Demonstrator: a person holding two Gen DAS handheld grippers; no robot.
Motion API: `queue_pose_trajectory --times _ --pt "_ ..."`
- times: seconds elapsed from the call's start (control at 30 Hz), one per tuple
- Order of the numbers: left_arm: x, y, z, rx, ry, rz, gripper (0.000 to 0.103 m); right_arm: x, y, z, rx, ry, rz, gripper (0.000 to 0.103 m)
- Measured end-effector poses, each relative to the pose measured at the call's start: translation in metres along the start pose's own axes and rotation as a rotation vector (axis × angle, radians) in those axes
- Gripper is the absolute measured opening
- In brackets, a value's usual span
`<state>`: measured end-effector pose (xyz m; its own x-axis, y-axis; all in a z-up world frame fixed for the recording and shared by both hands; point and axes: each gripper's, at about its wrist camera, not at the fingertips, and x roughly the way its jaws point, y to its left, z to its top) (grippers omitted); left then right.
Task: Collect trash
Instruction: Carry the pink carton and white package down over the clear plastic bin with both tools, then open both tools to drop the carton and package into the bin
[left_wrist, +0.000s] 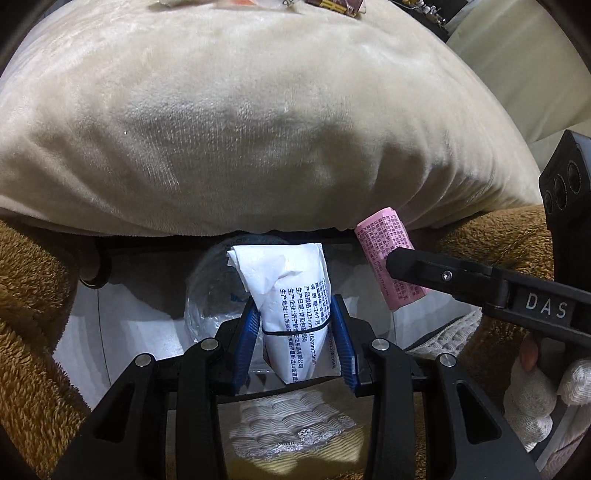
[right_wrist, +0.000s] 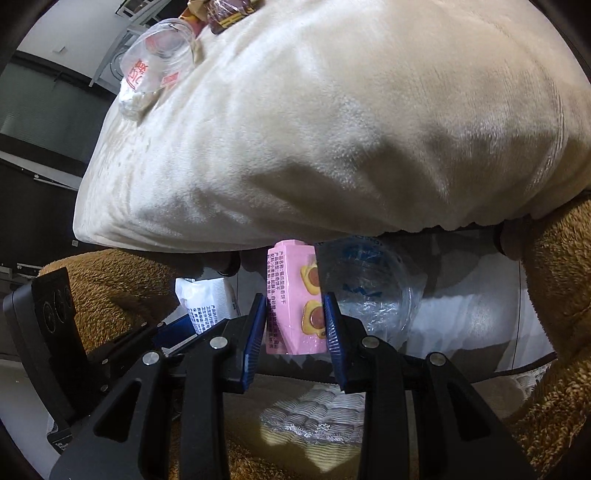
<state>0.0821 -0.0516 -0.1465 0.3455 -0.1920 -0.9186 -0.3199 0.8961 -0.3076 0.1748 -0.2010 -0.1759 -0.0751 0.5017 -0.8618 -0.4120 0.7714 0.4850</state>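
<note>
My left gripper (left_wrist: 295, 325) is shut on a white tissue pack (left_wrist: 295, 306) with blue print, held just below a big cream cushion (left_wrist: 240, 122). My right gripper (right_wrist: 295, 321) is shut on a pink snack box (right_wrist: 293, 299) with cookie pictures; it also shows in the left wrist view (left_wrist: 388, 254), to the right of the white pack. The white pack shows at the left in the right wrist view (right_wrist: 210, 302). A crumpled clear plastic cup (right_wrist: 369, 288) lies just behind both held items, under the cushion's edge.
A clear plastic cup (right_wrist: 159, 66) and snack wrappers (right_wrist: 221, 14) lie on top of the cushion. Brown fleece fabric (left_wrist: 33, 295) flanks both sides. A glossy dark surface (left_wrist: 129, 332) lies below, and a white quilted pad (right_wrist: 314, 417) sits under the grippers.
</note>
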Motion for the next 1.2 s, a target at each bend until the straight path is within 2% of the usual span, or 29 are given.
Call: queue_pose_trajectory --times 0.27,0.43,0.7,0.73,0.77,0.8,1.2 --pt "0.025 0.002 -0.005 -0.017 0.101 0.042 0.038 0.027 -0.011 0.003 0.070 0.099 -0.022 0.033" --pt "0.031 0.007 -0.003 -0.021 0.141 0.060 0.038 0.033 -0.010 0.004 0.082 0.125 -0.033 0.033" --pt "0.030 0.010 -0.001 -0.030 0.136 0.054 0.040 0.031 -0.011 0.005 0.085 0.111 -0.039 0.034" --pt "0.030 0.010 -0.001 -0.029 0.139 0.053 0.043 0.030 -0.012 0.004 0.088 0.108 -0.039 0.040" --pt "0.031 0.010 -0.001 -0.029 0.138 0.053 0.055 0.029 -0.012 0.005 0.091 0.102 -0.042 0.044" --pt "0.030 0.010 -0.001 -0.028 0.131 0.056 0.058 0.027 -0.013 0.006 0.097 0.099 -0.044 0.045" --pt "0.023 0.010 0.002 -0.039 0.103 0.039 0.058 0.020 -0.012 0.007 0.094 0.075 -0.024 0.045"
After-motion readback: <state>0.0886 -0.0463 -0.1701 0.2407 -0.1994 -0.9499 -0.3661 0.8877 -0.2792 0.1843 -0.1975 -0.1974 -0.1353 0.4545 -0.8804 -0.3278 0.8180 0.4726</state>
